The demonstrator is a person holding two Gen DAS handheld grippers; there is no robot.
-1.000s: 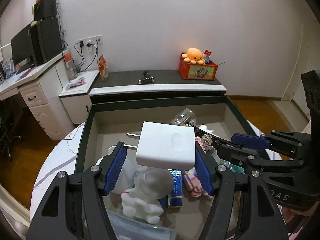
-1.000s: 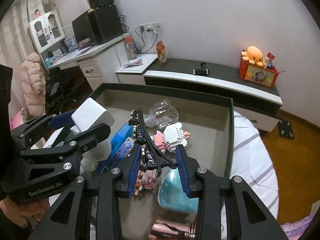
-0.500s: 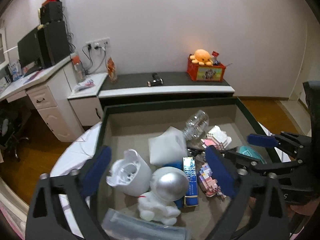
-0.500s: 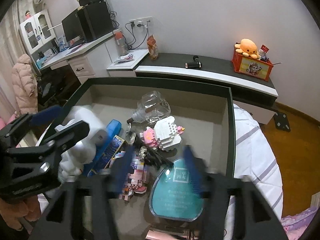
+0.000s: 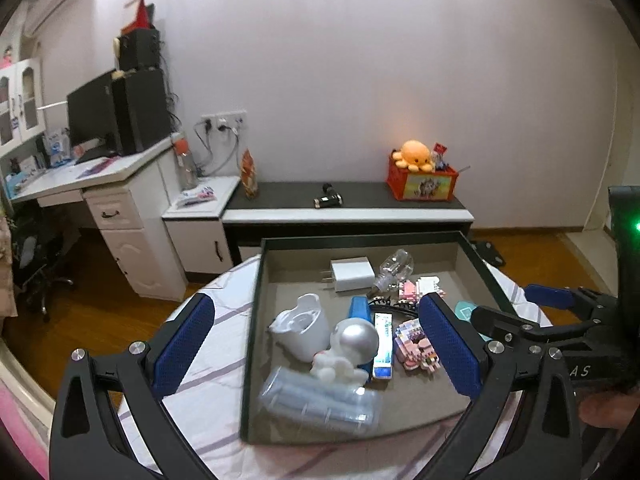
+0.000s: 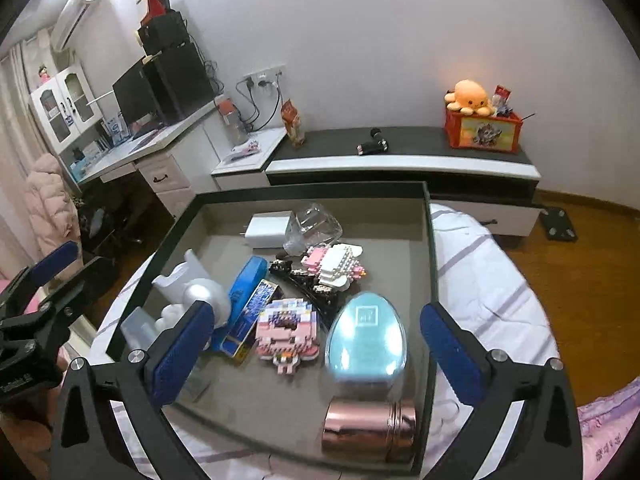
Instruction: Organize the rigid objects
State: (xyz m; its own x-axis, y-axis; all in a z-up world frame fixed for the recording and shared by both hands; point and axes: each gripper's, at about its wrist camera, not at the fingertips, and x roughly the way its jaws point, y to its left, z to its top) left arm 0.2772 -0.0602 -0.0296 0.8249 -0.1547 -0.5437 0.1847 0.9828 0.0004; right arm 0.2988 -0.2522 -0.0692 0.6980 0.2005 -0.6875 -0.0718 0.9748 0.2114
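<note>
Only from the right wrist shows a copper jar (image 6: 368, 428); both hand-held grippers gape wide, empty.

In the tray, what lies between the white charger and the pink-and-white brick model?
In both views, the clear plastic bottle lies between white charger and brick model.

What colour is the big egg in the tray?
The egg is light teal blue, clearest in the right wrist view.

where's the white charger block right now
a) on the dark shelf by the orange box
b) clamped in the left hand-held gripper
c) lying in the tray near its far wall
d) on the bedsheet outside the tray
c: the white charger block lies on the tray floor near the far wall, beside the clear bottle, and the left hand-held gripper is open and empty.
</note>
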